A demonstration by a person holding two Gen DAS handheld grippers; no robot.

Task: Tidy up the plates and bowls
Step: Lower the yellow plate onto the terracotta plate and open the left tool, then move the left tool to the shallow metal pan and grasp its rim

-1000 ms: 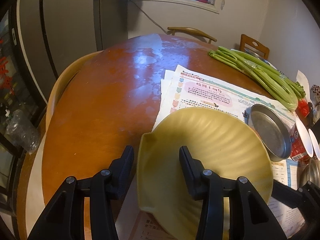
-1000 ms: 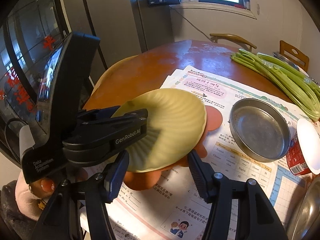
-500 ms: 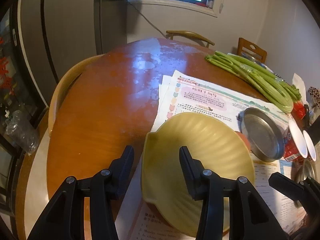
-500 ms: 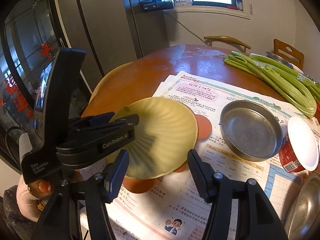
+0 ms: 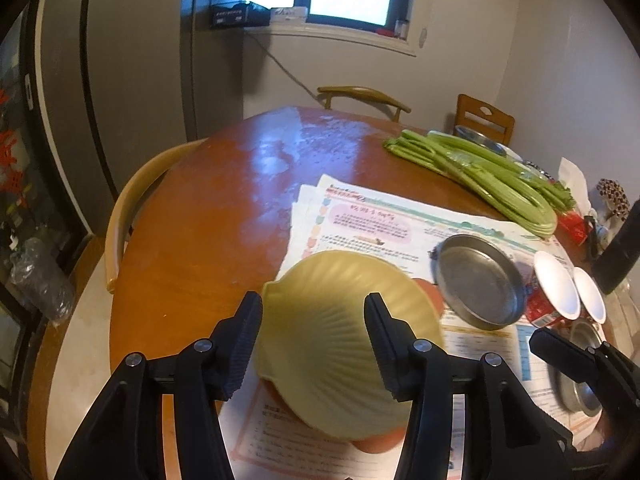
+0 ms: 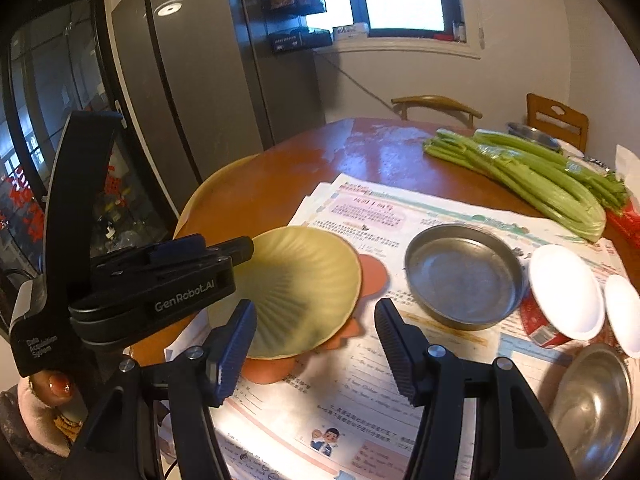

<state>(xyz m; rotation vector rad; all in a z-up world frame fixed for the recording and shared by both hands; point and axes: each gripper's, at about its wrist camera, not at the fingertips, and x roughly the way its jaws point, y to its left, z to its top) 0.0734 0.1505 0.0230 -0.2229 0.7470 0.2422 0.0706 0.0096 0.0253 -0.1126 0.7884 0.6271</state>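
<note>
Left gripper (image 5: 312, 344): jaws spread wide, straddling the near rim of the yellow shell-shaped plate (image 5: 340, 340); pads do not appear to touch the plate, nothing gripped. In the right wrist view its black body reads "GenRobot.AI", and "Data Acquisition System" on the handle.

Right gripper (image 6: 316, 344): jaws wide apart, empty, hanging above the printed paper sheets (image 6: 400, 380) just right of the yellow plate.

Yellow plate sits on top of an orange scallop-edged plate (image 6: 374, 276), whose edge shows beyond it on the right and near sides. Both rest on the paper sheets, on the round wooden table (image 5: 208, 232).

Just right of the stack: a round steel pan (image 6: 464, 274), upright. Beside that, a red tub with a white lid (image 6: 564, 300), lying tilted; its label is illegible. A steel bowl (image 6: 592, 400) sits at the near right edge. Celery stalks (image 6: 520, 172) lie well apart at the far side.

Sheets carry coloured Chinese print, too small to read.
</note>
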